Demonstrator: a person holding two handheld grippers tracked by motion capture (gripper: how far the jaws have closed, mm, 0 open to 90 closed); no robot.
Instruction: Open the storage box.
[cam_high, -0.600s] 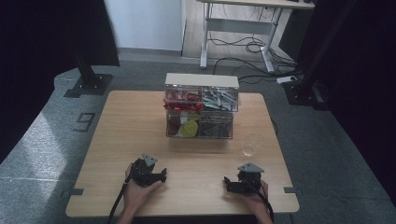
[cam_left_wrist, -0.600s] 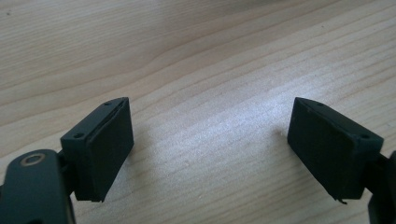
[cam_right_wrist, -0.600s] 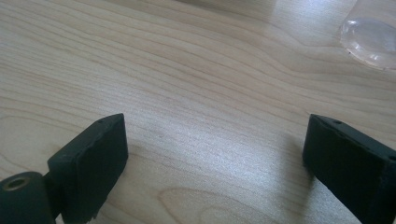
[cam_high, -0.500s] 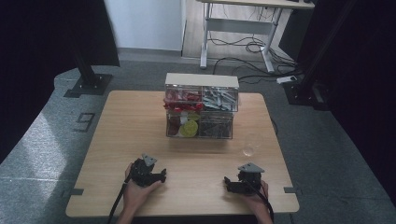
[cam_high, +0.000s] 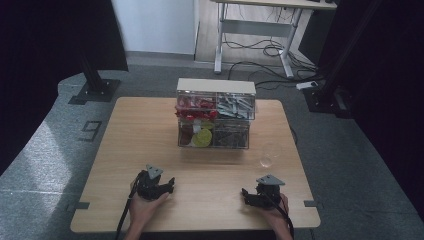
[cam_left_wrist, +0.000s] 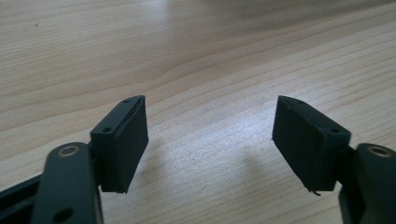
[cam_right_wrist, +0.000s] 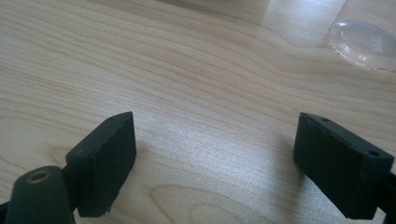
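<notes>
Two tongs sit low at the near edge of the desk (cam_high: 150, 125), and compared with the earlier frames nothing has visibly shifted: both hands, the organizer and the clear item beside it lie where they did half a second ago. The left tongs (cam_high: 170, 184), held in the left hand (cam_high: 142, 210), rest on or just above the wood with their tips pointing toward the middle of the desk; in the left gripper view the left tongs (cam_left_wrist: 210, 135) are spread wide, the two black pads well apart with only bare wood grain between them, pinching nothing. The right tongs (cam_high: 245, 194), held in the right hand (cam_high: 277, 212), mirror them, tips pointing inward toward the left ones; in the right gripper view the right tongs (cam_right_wrist: 215, 154) are likewise spread wide and empty, with bare wood between the pads. Whether either pair actually touches the wood cannot be told. Farther out, near the right side of the desk, stands a small clear glass-like item (cam_high: 267, 155), whose rounded transparent base also appears at the top right corner of the right gripper view (cam_right_wrist: 362, 39), well apart from the pads. Beyond that, at the middle of the far half of the desk, stands a clear compartmented organizer (cam_high: 215, 115) with a pale top, holding red, yellow, grey and dark items in separate compartments.
</notes>
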